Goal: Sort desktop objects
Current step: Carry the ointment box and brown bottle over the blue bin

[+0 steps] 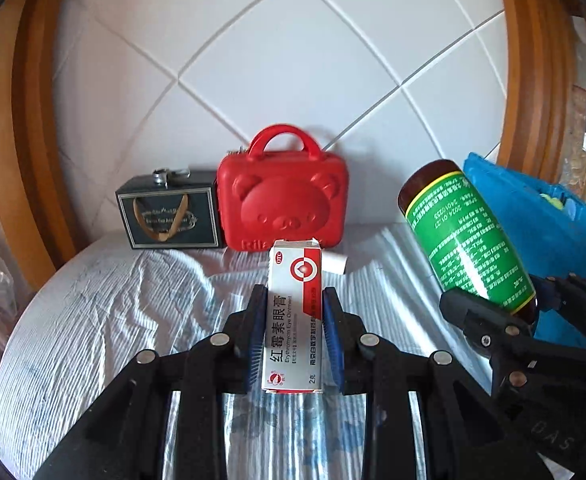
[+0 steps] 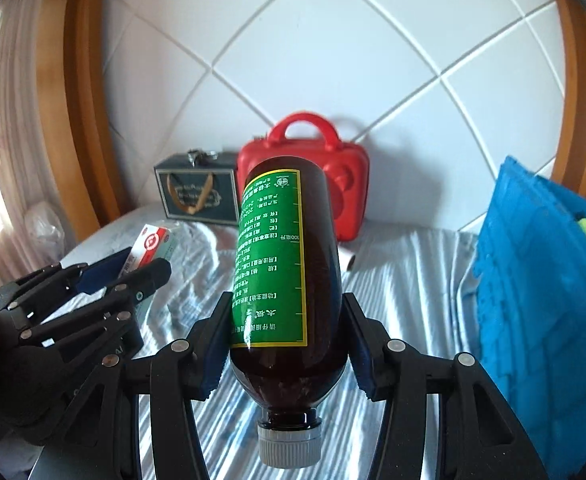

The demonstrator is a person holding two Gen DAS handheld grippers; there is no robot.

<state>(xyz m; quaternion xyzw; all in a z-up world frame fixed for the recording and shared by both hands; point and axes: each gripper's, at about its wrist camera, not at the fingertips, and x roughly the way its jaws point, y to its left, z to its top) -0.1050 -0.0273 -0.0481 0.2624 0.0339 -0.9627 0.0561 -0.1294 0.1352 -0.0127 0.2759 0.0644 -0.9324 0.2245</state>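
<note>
Left tongs clamp eye ointment box; right tongs grip brown medicine bottle, cap-down, both in front of red bear case.

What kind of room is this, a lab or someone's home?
Most likely a home, perhaps a bedroom: a wrinkled striped cloth covers the surface, a white quilted panel framed in wood stands behind like a headboard, and household things such as a red bear case sit against it.
</note>
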